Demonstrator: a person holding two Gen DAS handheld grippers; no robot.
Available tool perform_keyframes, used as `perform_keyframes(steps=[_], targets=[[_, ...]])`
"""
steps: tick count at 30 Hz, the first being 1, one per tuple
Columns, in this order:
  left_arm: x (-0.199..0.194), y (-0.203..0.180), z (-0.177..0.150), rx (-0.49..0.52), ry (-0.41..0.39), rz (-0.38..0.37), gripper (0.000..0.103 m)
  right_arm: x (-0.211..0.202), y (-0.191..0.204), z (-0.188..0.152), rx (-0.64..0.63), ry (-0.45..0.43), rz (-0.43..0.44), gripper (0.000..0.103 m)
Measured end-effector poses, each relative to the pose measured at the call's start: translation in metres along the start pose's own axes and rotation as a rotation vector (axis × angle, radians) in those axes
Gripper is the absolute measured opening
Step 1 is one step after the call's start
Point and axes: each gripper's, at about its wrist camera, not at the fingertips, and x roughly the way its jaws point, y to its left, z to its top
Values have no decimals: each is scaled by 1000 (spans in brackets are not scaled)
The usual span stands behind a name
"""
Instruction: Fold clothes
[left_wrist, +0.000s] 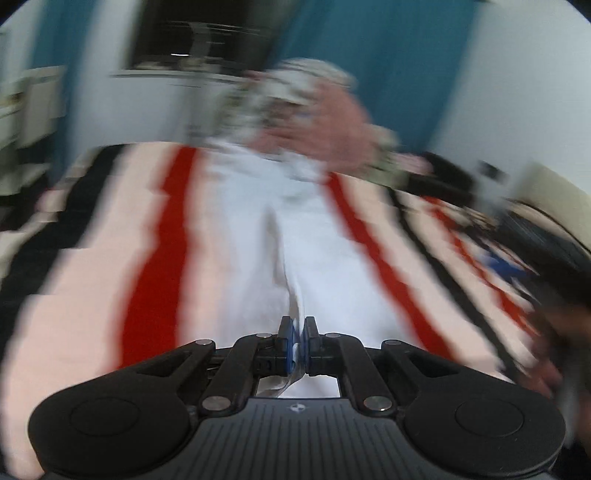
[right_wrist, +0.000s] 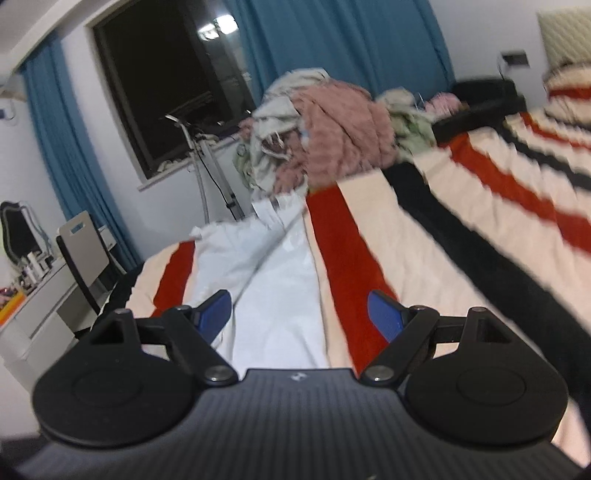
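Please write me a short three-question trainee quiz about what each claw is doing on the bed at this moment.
1. True or false: the left claw is shut on the white garment.
2. Is the right claw A) open or B) shut?
3. Fill in: the pile of unfolded clothes lies at the far end of the striped ____.

Key: 1 true; 2 A; 3 blanket.

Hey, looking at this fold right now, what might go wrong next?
The left gripper pinches only a thin edge of the white garment, so the cloth may slip out. The right gripper is open and holds nothing, so a one-sided pull could skew the fold. The clothes pile sits close beyond.
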Motion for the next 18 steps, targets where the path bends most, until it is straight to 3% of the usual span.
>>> perform_keyframes(steps=[3, 8, 10, 12, 14, 18], targets=[[21, -45, -19, 66, 73, -111, 6, 2, 0, 17, -38, -10, 9, 82], [67, -59, -35, 91, 216, -107, 11, 23, 0, 11, -100, 66, 35, 82], [57, -51, -30, 72, 201, -120, 27, 30, 3, 7, -108, 85, 66, 82], [43, -43, -25, 56, 170, -118, 59, 42, 9, 2, -102, 89, 92, 82], [26, -34, -17, 48, 126, -109, 73, 56, 18, -2, -98, 91, 111, 83], [7, -17, -1, 52, 18, -28, 80, 104, 39, -24, -100, 138, 135, 82]])
